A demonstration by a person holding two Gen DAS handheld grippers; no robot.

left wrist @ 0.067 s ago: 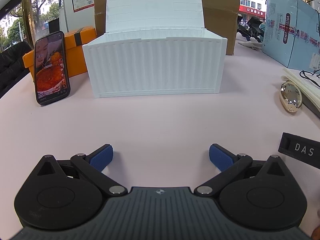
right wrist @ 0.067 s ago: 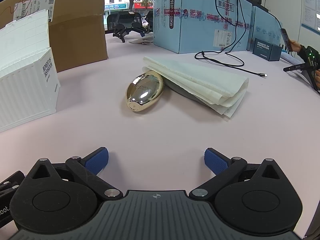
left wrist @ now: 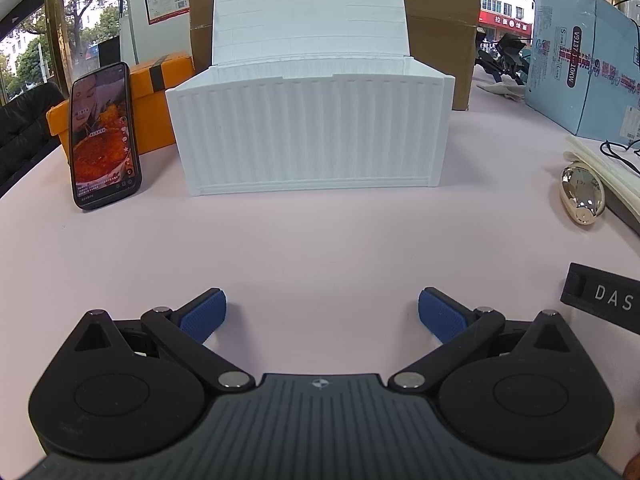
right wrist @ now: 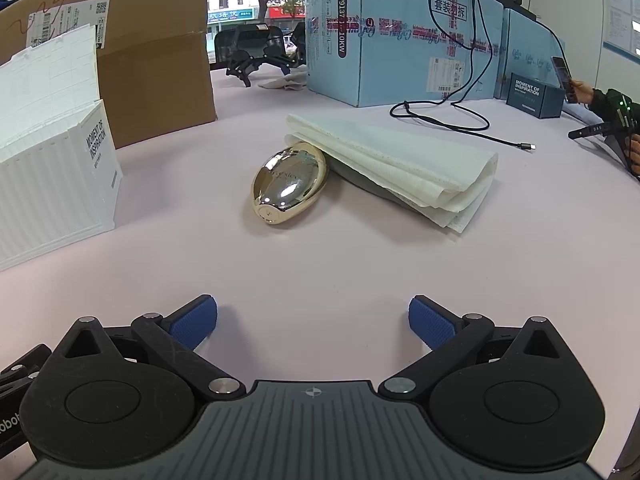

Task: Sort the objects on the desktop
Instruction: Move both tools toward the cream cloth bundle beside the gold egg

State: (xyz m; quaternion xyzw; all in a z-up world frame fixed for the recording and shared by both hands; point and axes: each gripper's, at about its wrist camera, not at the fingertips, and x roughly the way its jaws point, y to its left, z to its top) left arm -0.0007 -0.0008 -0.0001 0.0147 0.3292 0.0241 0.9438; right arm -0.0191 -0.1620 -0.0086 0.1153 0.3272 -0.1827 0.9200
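Ahead of the right gripper [right wrist: 313, 320], fingers wide apart and holding nothing, lies a shiny gold egg [right wrist: 289, 187]. Ahead of the left gripper's [left wrist: 322, 314] spread, empty fingers stands a white box [left wrist: 312, 134].

Left gripper [left wrist: 322, 314] and right gripper [right wrist: 313, 322] both gape wide, empty.

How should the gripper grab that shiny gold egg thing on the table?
Probably across the narrow middle of the shiny gold egg, one finger on each long side. It lies flat, its far end tucked against the folded white cloth, so the sides nearest the open right gripper are free. Come from above and the near side. Its smooth mirror surface may slip, so close squarely.
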